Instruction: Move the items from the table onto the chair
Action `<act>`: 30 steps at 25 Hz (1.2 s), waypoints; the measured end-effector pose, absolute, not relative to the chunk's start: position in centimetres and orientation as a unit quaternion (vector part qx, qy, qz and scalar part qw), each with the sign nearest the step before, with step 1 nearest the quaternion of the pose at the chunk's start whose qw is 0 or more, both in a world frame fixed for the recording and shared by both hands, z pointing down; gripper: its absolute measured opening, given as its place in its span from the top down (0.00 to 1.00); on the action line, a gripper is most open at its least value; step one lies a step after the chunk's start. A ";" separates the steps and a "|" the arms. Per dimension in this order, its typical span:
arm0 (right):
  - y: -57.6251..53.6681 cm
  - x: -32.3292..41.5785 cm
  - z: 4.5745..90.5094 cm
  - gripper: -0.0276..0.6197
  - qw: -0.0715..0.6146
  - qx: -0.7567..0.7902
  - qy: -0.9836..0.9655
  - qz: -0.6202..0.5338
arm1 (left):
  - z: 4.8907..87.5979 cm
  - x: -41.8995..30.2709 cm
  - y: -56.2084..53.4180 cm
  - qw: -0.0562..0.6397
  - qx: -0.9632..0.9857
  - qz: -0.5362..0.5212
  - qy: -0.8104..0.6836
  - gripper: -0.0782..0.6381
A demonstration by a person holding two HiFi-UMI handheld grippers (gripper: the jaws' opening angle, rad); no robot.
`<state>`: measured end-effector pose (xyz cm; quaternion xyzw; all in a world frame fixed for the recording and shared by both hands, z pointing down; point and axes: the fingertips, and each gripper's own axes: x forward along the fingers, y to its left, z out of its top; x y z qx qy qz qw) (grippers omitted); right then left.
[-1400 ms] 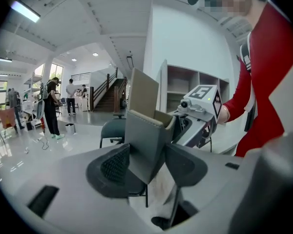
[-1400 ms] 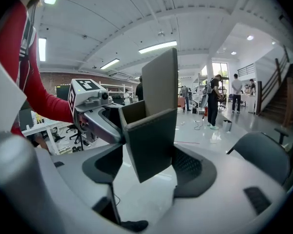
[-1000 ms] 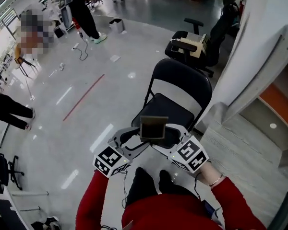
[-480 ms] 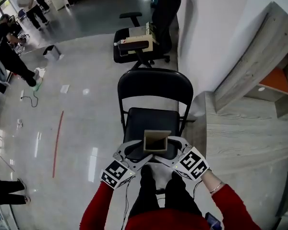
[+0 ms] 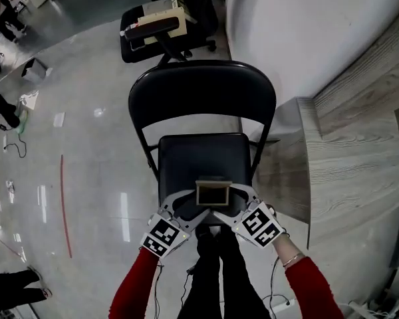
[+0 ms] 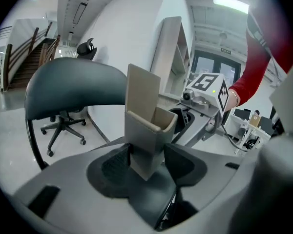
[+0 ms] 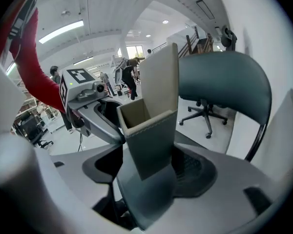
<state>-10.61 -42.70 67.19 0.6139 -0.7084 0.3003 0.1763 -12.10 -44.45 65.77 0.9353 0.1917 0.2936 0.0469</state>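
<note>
The open-topped grey box sits at the 6 o'clock edge of the black folding chair, over the front of its seat. The left gripper clamps the box from 8 o'clock and the right gripper from 4 o'clock, each with its jaws pressed on a lower corner. Whether the box touches the seat I can't quite tell. An office chair stands at 12 o'clock.

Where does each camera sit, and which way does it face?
Head view: on the head, facing steeply down at the black folding chair; red sleeves, legs show.
Left gripper view: on the left hand-held gripper, facing the chair back; right sleeve shows.
Right gripper view: on the right hand-held gripper, same chair back; left sleeve shows.
All share the grey box.
</note>
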 end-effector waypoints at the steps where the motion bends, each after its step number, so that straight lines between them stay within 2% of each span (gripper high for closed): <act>1: -43.0 -10.5 68.6 0.45 0.174 0.613 -0.707 0.306 | 67.2 -12.0 -44.7 0.050 0.934 0.298 0.191 0.57; 9: -45.3 -8.6 76.3 0.45 0.178 0.620 -0.698 0.312 | 74.9 -10.3 -47.1 0.058 0.929 0.320 0.174 0.59; 18: -44.9 -7.6 81.9 0.45 0.195 0.605 -0.693 0.339 | 80.8 -9.5 -46.8 0.099 0.917 0.353 0.157 0.61; 25: -43.9 -7.9 83.9 0.45 0.196 0.609 -0.682 0.353 | 82.1 -9.8 -45.6 0.064 0.915 0.367 0.157 0.61; 30: -43.7 -7.9 84.0 0.45 0.181 0.610 -0.682 0.360 | 82.3 -10.1 -45.7 0.091 0.906 0.382 0.159 0.61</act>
